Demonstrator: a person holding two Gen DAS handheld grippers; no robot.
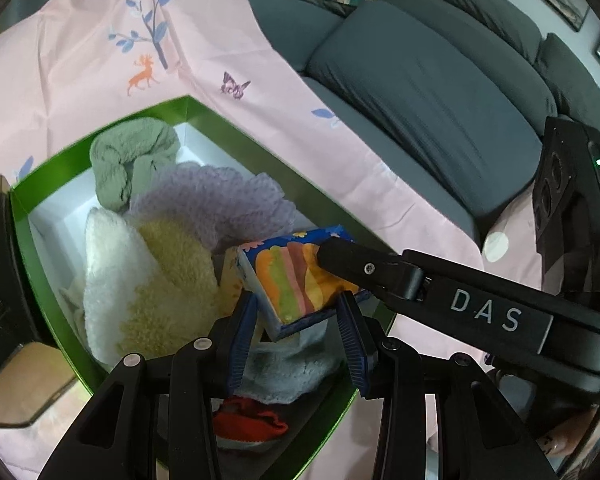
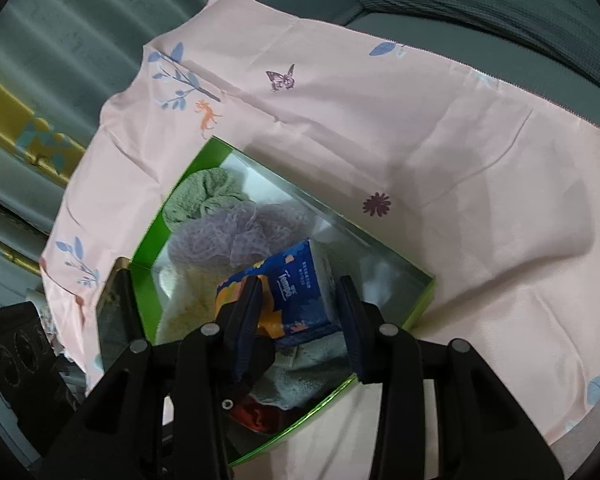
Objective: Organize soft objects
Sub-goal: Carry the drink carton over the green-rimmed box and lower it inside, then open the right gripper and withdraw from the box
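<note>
A blue tissue pack (image 1: pixel 300 280) with orange, green and pink stripes hangs tilted over the open green box (image 1: pixel 220 120). My left gripper (image 1: pixel 296 304) is shut on its near edge, blue pads on both sides. From the right, a black finger (image 1: pixel 340 258) of my right gripper presses on the pack's upper side. In the right wrist view, the right gripper (image 2: pixel 298 292) is shut on the pack (image 2: pixel 300 280) above the box (image 2: pixel 216 148). Inside lie a green towel (image 1: pixel 132 160), a purple mesh puff (image 1: pixel 220 200), a white and yellow fluffy cloth (image 1: pixel 160 280), a pale blue cloth (image 1: pixel 292 372) and a red item (image 1: pixel 248 424).
The box rests on a pink printed sheet (image 1: pixel 80 60) spread over a grey sofa (image 1: pixel 420 100) with cushions at the back. A dark glossy panel (image 2: pixel 116 312) stands against the box's left end. Grey curtains (image 2: pixel 60 20) hang behind.
</note>
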